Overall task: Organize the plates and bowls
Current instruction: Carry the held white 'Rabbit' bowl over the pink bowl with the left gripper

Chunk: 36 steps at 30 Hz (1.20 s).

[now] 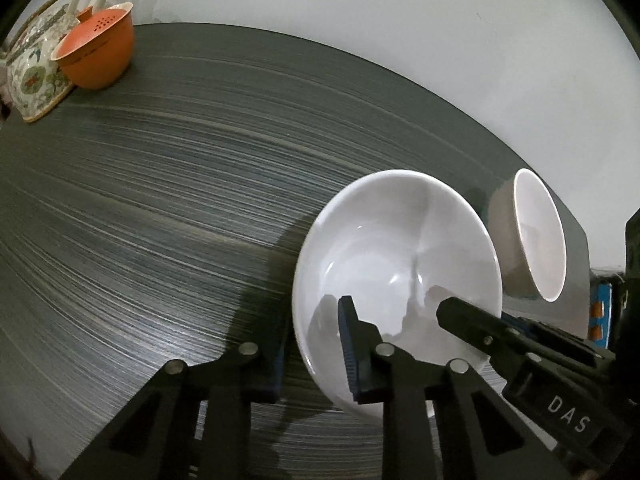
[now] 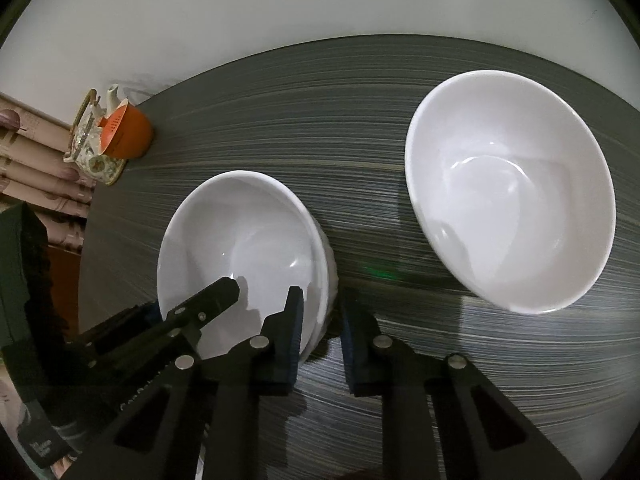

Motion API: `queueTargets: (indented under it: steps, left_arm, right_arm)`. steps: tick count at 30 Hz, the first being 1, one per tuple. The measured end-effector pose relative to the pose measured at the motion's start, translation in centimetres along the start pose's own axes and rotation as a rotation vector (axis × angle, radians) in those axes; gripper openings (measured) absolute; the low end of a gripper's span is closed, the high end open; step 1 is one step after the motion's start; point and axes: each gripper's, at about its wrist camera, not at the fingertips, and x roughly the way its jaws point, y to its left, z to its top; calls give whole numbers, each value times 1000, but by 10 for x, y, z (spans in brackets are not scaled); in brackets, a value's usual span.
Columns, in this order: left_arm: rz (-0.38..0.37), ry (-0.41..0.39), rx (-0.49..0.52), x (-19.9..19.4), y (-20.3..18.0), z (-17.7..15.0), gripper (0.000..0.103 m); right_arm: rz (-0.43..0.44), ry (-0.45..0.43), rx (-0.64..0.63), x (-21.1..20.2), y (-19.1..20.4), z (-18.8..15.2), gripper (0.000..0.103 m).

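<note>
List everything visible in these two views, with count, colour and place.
bowl: one, white, on the table between the two tools
second bowl: one, white, standing free to the right of the first
teapot: one, flower-patterned, far left corner of the table
cup: one, orange, beside the teapot
table: one, dark grey with pale streaks, under everything
wall: white, behind the table
left tool: one, black, shut on the bowl's left rim
right tool: one, black, shut on the bowl's right rim
</note>
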Motion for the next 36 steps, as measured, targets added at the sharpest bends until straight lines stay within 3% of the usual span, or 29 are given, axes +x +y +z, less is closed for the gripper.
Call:
queueTargets:
  steps: [13,36]
  left_arm:
    - [-3,-16,34,-17,-34,-16,21]
    - [-39,-72,153,-90,-105,-99,21]
  right_arm:
    - [-5,-23,11,-14,0,-4,15]
    - [-31,-153,42,-116,-23,-53,15]
